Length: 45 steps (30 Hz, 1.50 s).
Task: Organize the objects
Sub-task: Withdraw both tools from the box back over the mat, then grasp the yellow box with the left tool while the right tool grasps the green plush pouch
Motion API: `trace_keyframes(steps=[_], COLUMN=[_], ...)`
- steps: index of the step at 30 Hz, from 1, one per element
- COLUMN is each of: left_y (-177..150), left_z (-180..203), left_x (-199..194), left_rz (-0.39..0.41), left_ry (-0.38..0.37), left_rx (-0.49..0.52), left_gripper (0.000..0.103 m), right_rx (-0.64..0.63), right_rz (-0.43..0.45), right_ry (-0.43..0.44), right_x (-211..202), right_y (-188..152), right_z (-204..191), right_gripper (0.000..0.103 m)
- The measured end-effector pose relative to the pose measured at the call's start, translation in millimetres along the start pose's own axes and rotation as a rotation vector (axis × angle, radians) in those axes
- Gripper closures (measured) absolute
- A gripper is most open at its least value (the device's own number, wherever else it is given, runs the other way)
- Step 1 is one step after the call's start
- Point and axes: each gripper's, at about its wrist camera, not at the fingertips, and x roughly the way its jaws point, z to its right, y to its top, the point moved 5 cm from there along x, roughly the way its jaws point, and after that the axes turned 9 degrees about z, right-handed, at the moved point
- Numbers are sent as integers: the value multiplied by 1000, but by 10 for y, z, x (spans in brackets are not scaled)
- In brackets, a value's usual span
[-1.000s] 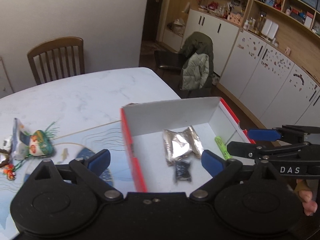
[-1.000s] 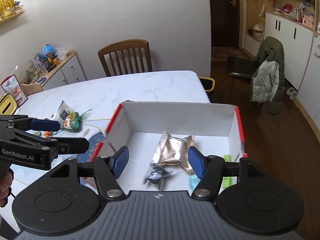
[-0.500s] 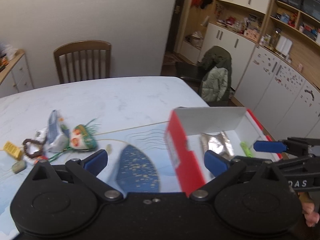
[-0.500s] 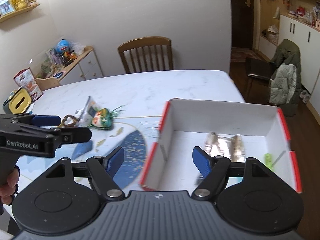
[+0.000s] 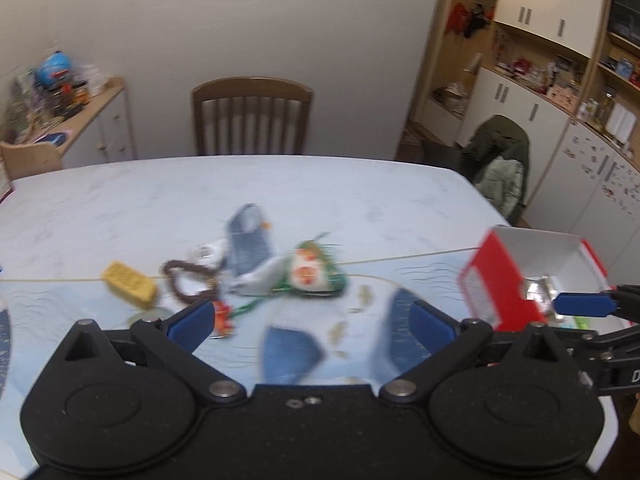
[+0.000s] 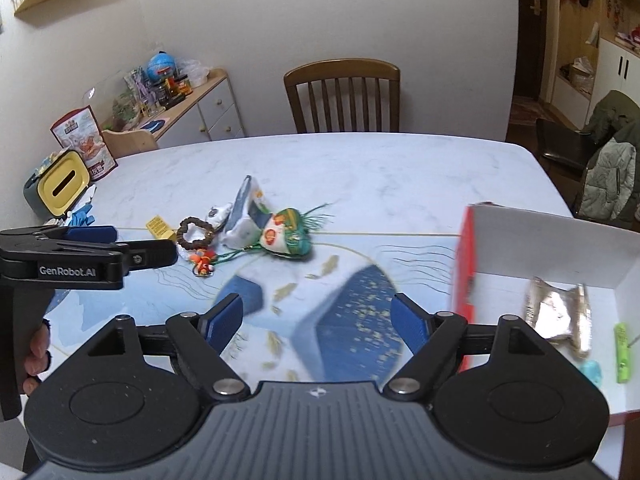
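Marble bench point(image 6: 360, 168) carries a loose heap left of the red box point(image 6: 466, 248). Both grippers, left point(image 5: 308, 322) and right point(image 6: 318, 320), hover with jaws wide and empty. Bead bracelet point(image 6: 194, 232) looks light, stiff; pinch its rim.

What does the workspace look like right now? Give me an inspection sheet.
Surface: white marble table with a blue patterned mat.
Job's things: red-and-white box at the right holds a foil packet, a green stick and a small teal piece; a loose pile mid-table has a bead bracelet, yellow block, painted pouch and blue-grey packet.
Clutter: yellow tissue box at the left edge.
Grippers: left gripper and right gripper both open, empty.
Cables: nothing seen.
Surroundings: wooden chair, cabinets, jacket on a chair.
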Motion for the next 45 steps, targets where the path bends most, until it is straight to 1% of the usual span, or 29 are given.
trace_keyframes(steps=[7, 11, 14, 18, 22, 24, 29, 32, 36, 40, 45], left_y=[-50, -81, -100, -101, -117, -139, -189, -220, -253, -275, -294], left_z=[-769, -1165, -1391, -1605, -1727, -1782, -1834, -1862, -1911, -1897, -1887], left_x=[145, 282, 386, 556, 776, 878, 1096, 1209, 1329, 1422, 1522], left_rz=[-40, -63, -72, -75, -72, -80, -95, -106, -120, -116, -114], left_ry=[80, 140, 169, 190, 197, 189, 134, 127, 101, 77, 58], left_rx=[-64, -77, -78, -72, -24, -9, 57, 106, 122, 159, 181], left_gripper=[0, 0, 0, 0, 0, 0, 0, 1, 1, 1, 1], right_rx=[-14, -25, -31, -49, -76, -88, -110, -124, -129, -130, -126], right_rz=[-24, -37, -54, -77, -105, -118, -150, -164, -180, -188, -201], right_ry=[-32, -47, -63, -87, -101, -107, -117, -117, -123, -118, -118], right_x=[364, 570, 732, 959, 1205, 1329, 1624, 1793, 2025, 2212, 2408], right_y=[25, 68, 100, 120, 123, 124, 137, 141, 149, 165, 168], right_z=[-332, -473, -529, -575, -583, -578, -572, -564, -550, -563, -558], right_gripper=[21, 21, 21, 21, 21, 21, 21, 21, 21, 21, 21])
